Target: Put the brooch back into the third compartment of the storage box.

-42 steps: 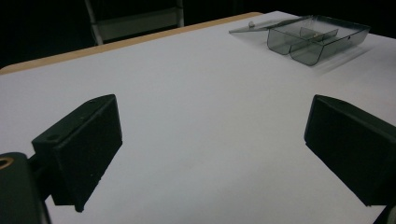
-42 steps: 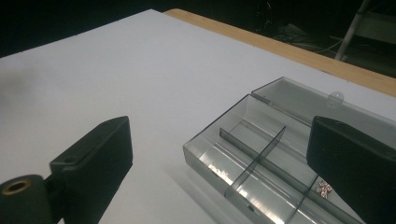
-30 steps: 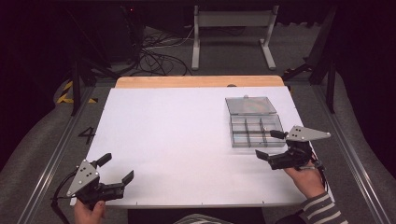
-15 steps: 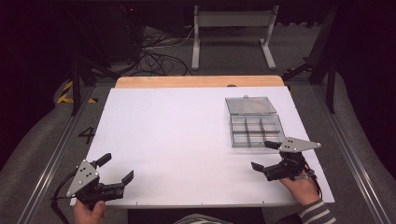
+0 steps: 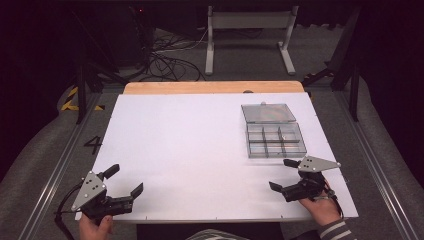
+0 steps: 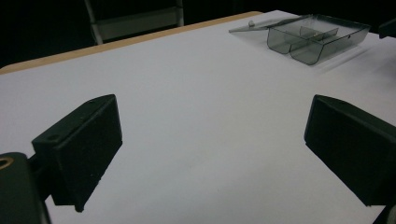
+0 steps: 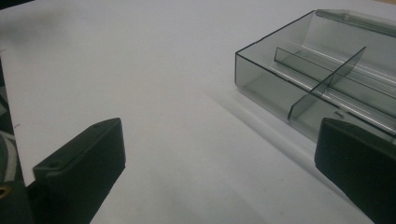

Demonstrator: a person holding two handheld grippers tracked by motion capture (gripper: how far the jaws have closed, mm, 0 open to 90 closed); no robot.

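A clear grey compartment box (image 5: 276, 141) lies on the right half of the white table (image 5: 190, 145), its lid (image 5: 267, 113) folded back on the far side. The compartments look empty. My right gripper (image 5: 281, 174) is open just short of the box's near edge, held by a hand at the table's near right. In the right gripper view the box (image 7: 317, 79) sits ahead and to the right of the open right gripper (image 7: 219, 163). My left gripper (image 5: 125, 180) is open at the near left corner. From the left gripper (image 6: 212, 140) the box (image 6: 317, 39) is far off.
A wooden strip (image 5: 210, 87) runs along the table's far edge. Beyond it are floor cables (image 5: 170, 55) and a metal stand (image 5: 247, 22). A painted number (image 5: 93, 145) marks the floor at the left. Metal rails (image 5: 382, 175) flank the table.
My right gripper has drawn back from the box toward the near edge and slightly left, still open. The left gripper has stayed put.
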